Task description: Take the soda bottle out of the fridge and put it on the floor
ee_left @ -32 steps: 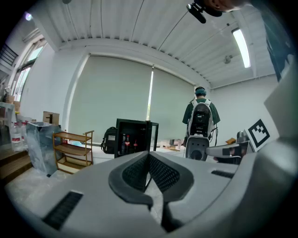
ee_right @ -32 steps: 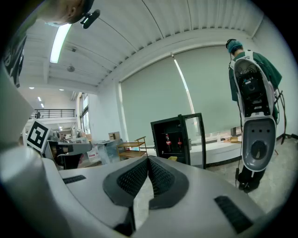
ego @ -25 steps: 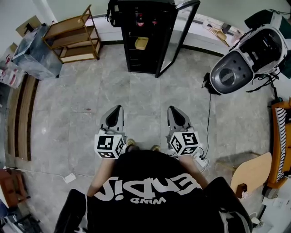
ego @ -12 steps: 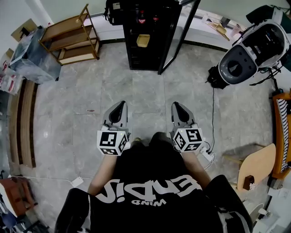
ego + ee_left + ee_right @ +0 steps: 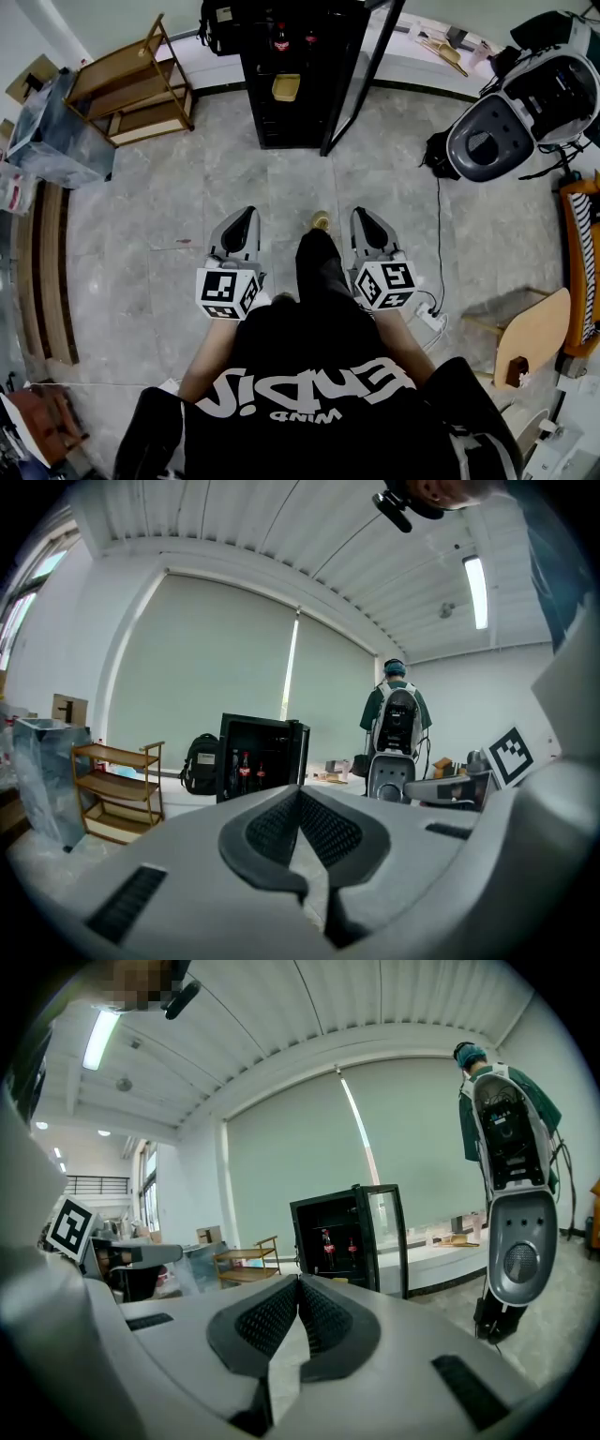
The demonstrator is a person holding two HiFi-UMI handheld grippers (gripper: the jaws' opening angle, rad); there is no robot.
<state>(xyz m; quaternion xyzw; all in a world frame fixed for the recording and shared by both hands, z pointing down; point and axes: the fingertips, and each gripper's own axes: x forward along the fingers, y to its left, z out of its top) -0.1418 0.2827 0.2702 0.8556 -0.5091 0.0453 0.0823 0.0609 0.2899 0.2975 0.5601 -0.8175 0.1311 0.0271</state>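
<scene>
The black fridge (image 5: 281,84) stands open at the far end of the floor, its glass door (image 5: 364,73) swung out to the right. Two soda bottles (image 5: 280,39) with red labels stand on its upper shelf, seen small in the left gripper view (image 5: 246,766) and the right gripper view (image 5: 328,1241). A yellow object (image 5: 286,87) sits on a lower shelf. My left gripper (image 5: 245,215) and right gripper (image 5: 360,217) are held side by side at waist height, well short of the fridge. Both are shut and hold nothing.
A wooden shelf unit (image 5: 131,84) and a plastic-wrapped bin (image 5: 56,117) stand left of the fridge, with a black backpack (image 5: 217,23) beside it. A large white and black machine (image 5: 511,112) is at the right, with a cable (image 5: 438,234) across the floor. A wooden chair (image 5: 530,347) is near right.
The person has stepped forward toward the fridge, with one leg now out between the grippers. Both grippers stay shut and level.
</scene>
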